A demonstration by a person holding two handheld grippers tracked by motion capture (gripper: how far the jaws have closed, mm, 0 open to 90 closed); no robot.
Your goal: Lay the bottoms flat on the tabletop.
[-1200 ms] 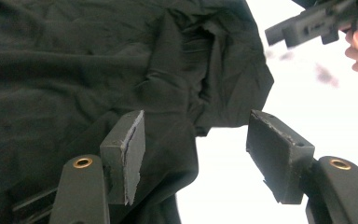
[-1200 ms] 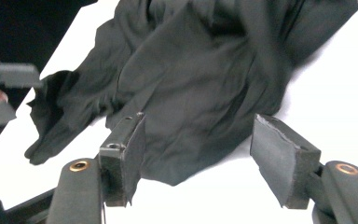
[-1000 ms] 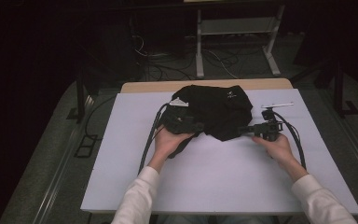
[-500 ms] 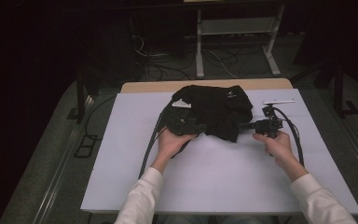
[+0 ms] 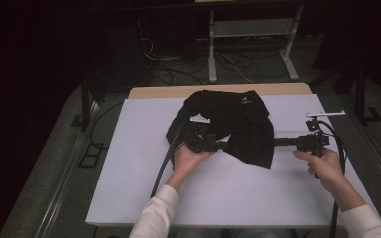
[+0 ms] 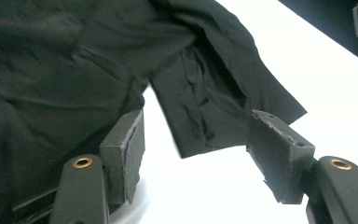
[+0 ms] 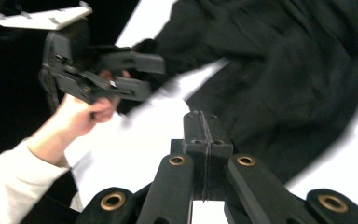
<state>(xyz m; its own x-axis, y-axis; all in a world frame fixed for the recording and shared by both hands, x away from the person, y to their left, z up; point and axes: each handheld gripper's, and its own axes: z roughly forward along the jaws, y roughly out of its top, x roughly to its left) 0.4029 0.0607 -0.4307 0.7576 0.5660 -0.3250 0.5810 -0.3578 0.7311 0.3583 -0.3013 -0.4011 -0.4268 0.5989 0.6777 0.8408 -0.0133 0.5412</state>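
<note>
1. High view: the black garment [image 5: 228, 124] lies crumpled at the table's [image 5: 129, 168] upper centre.
2. Left tongs [image 6: 196, 149] gape beside a cloth edge; push them further over it before closing.
3. Right tongs [image 7: 204, 135] are closed and empty; open them first.

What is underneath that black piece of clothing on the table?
The black garment lies crumpled on a white table cover, which shows all around it. A white tag peeks out at its left side. Anything beneath the folds is covered and cannot be made out.
</note>
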